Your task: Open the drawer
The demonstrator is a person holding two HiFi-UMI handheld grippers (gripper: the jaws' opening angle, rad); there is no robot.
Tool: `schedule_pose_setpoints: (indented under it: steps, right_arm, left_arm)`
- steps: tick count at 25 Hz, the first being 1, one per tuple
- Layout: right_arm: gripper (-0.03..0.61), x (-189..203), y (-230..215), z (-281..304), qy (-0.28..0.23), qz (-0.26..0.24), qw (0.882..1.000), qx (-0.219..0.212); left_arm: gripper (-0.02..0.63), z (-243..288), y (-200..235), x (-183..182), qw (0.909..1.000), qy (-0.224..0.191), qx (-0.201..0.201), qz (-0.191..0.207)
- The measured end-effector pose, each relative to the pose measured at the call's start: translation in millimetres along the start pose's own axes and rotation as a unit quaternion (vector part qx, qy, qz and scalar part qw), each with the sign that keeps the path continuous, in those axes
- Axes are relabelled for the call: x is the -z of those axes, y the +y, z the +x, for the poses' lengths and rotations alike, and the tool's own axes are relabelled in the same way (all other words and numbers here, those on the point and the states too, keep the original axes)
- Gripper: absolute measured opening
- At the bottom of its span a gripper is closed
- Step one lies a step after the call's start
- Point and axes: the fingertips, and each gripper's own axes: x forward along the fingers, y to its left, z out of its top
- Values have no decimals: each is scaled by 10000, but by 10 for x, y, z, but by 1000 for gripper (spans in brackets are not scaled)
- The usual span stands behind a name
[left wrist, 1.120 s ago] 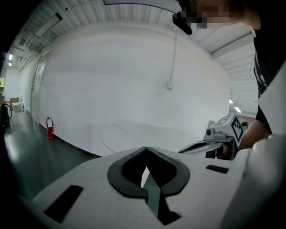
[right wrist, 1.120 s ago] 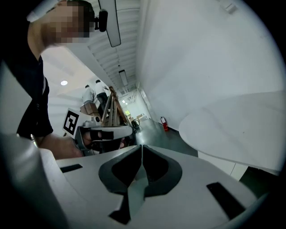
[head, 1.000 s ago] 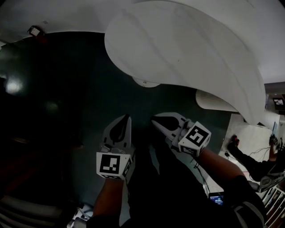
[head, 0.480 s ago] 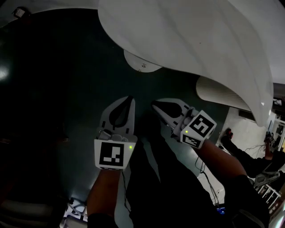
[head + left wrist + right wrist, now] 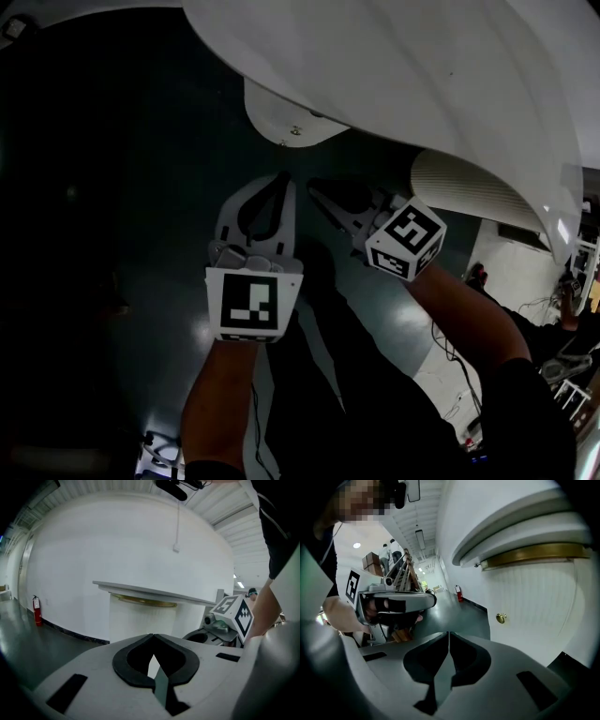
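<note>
A white rounded cabinet stands under a wide white top (image 5: 422, 75). Its ribbed front (image 5: 534, 597) carries a small brass knob (image 5: 501, 618) below a gold band (image 5: 534, 554). The left gripper view also has the front (image 5: 136, 620), straight ahead. My left gripper (image 5: 284, 180) is shut with nothing in it, its tips meeting (image 5: 153, 635). Beside it, my right gripper (image 5: 313, 187) is also shut and empty, tips together (image 5: 448, 633). Both point at the cabinet from a short way off and touch nothing. The knob lies up and to the right of the right gripper's tips.
A dark glossy floor (image 5: 112, 234) lies all around. A red fire extinguisher (image 5: 37, 609) stands by the far wall. Cables and gear (image 5: 562, 300) lie at the right, behind me. People and stacked boxes (image 5: 389, 555) are down a corridor.
Both grippers have sunk lower and drawn nearer the cabinet, side by side. The white top now fills more of the head view. Both stay shut.
</note>
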Motion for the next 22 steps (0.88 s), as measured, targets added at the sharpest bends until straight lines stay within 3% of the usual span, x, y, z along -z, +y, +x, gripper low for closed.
schedule_pose_setpoints:
  steps: [7, 11, 15, 18, 20, 22]
  right_arm:
    - [18, 153, -306, 197, -278, 126, 9992, 263]
    - [18, 269, -384, 217, -387, 136, 9982, 429]
    - [18, 414, -602, 114, -403, 243, 9972, 579]
    - [18, 447, -705, 46, -367, 240, 9972, 604]
    - [18, 453, -746, 55, -378, 267, 9969, 635]
    - [18, 460, -779, 55, -407, 336, 9963, 679]
  left_arm:
    - [11, 372, 14, 145, 9996, -60, 223, -187]
    - [11, 491, 40, 158, 9985, -320, 305, -310]
    - [12, 779, 15, 207, 9993, -234, 195, 193]
    - [18, 922, -11, 202, 9993, -208, 169, 278]
    - [92, 973, -12, 240, 9992, -203, 223, 243]
    - [124, 1021, -18, 285, 9992, -205, 269, 210]
